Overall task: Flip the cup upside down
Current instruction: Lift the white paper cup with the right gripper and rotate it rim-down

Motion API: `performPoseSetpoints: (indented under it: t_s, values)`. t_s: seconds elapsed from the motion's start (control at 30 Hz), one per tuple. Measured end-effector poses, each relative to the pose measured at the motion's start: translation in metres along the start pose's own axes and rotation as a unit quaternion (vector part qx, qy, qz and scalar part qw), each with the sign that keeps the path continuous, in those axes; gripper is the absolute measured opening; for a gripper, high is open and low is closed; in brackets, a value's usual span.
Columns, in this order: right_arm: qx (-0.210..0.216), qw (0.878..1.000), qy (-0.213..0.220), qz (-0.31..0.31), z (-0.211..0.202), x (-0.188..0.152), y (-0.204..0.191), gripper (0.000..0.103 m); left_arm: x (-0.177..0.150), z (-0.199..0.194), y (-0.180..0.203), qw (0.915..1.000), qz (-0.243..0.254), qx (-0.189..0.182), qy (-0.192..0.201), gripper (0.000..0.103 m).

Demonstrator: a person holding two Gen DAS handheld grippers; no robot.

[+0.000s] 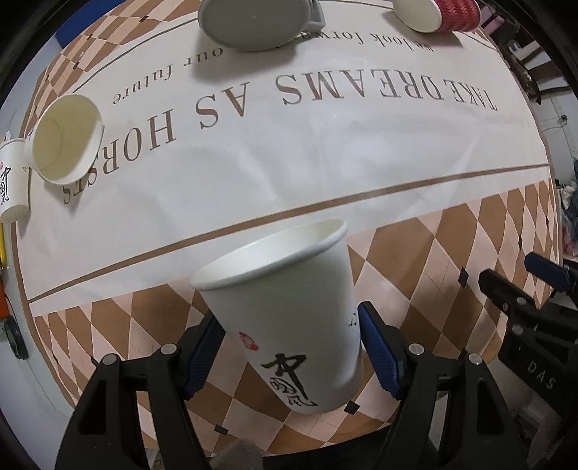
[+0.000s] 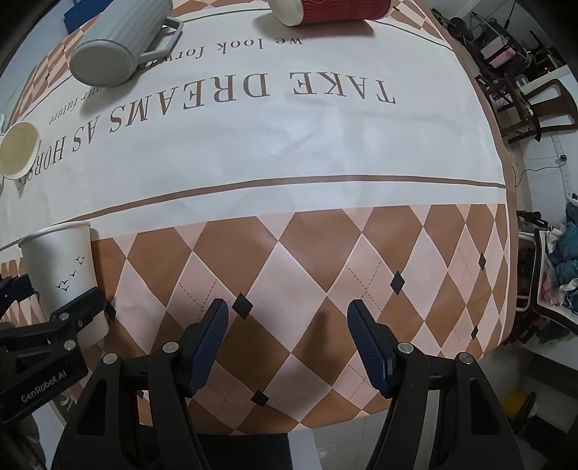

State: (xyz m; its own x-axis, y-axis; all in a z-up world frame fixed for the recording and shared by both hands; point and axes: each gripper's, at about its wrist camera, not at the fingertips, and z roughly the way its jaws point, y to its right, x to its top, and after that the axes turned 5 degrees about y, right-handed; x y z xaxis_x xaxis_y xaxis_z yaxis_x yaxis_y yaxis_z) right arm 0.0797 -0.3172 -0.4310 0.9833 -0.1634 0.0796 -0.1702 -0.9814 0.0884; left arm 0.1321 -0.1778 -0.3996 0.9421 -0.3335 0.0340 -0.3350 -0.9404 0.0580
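Worktop (image 2: 325, 152) w/ printed cloth, diamond-pattern border. Grey ribbed mug (image 2: 115, 47) on its side near far edge; red ribbed paper cup (image 2: 339, 9) also on its side. White paper bowl (image 1: 65, 141) tilted at left edge.

Cup (image 1: 289, 325): white paper, smooth matt wall with rolled rim. Bench cloth (image 1: 325, 152): printed fabric, matt, lightly creased. Left hand-held gripper (image 1: 290, 358): black matt plastic, blue ribbed pads (image 1: 379, 354), bright metal screws. Grey mug (image 2: 119, 43): ribbed, satin. Red cup (image 2: 343, 9): corrugated paper sleeve.
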Motion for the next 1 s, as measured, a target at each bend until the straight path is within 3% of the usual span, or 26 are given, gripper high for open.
performPoseSetpoints:
  t_s: [0.2,0.4,0.5,0.6,0.67,0.73,0.8,0.83,0.9,0.93,0.97,1.0]
  values:
    - [0.002,1.000,-0.002,0.005,-0.008,0.001,-0.017,0.070,0.010,0.001,-0.020,0.9998,-0.017,-0.008,0.010,0.100]
    - [0.010,1.000,0.006,0.018,-0.021,-0.001,-0.015,0.071,0.011,-0.026,-0.033,0.9980,-0.050,-0.023,0.030,0.101]
    - [0.021,0.999,0.021,0.018,-0.038,0.002,-0.014,0.077,0.005,-0.059,-0.049,0.9939,-0.079,-0.047,0.060,0.101]
    - [0.021,0.998,0.048,-0.039,-0.063,0.007,-0.026,0.086,-0.007,-0.095,-0.073,0.9871,-0.112,-0.044,0.106,0.103]
    - [-0.003,0.989,0.075,-0.130,-0.083,0.009,-0.050,0.086,-0.021,-0.113,-0.090,0.9821,-0.128,0.002,0.138,0.103]
    - [-0.033,0.966,0.100,-0.238,-0.099,0.006,-0.083,0.086,-0.032,-0.117,-0.112,0.9768,-0.142,0.058,0.150,0.103]
    - [-0.056,0.932,0.113,-0.340,-0.107,-0.002,-0.113,0.086,-0.050,-0.113,-0.127,0.9732,-0.156,0.080,0.149,0.103]
    - [-0.071,0.908,0.116,-0.396,-0.109,-0.009,-0.130,0.086,-0.056,-0.104,-0.133,0.9719,-0.164,0.094,0.140,0.103]
    - [-0.103,0.849,0.124,-0.504,-0.106,-0.024,-0.159,0.086,-0.066,-0.086,-0.146,0.9703,-0.184,0.105,0.117,0.103]
    - [-0.126,0.798,0.132,-0.574,-0.100,-0.039,-0.175,0.086,-0.072,-0.075,-0.152,0.9687,-0.198,0.107,0.104,0.103]
    - [-0.138,0.765,0.135,-0.614,-0.095,-0.046,-0.184,0.086,-0.078,-0.065,-0.149,0.9672,-0.209,0.109,0.095,0.103]
    - [-0.157,0.714,0.141,-0.668,-0.086,-0.059,-0.193,0.086,-0.083,-0.052,-0.152,0.9654,-0.222,0.111,0.081,0.103]
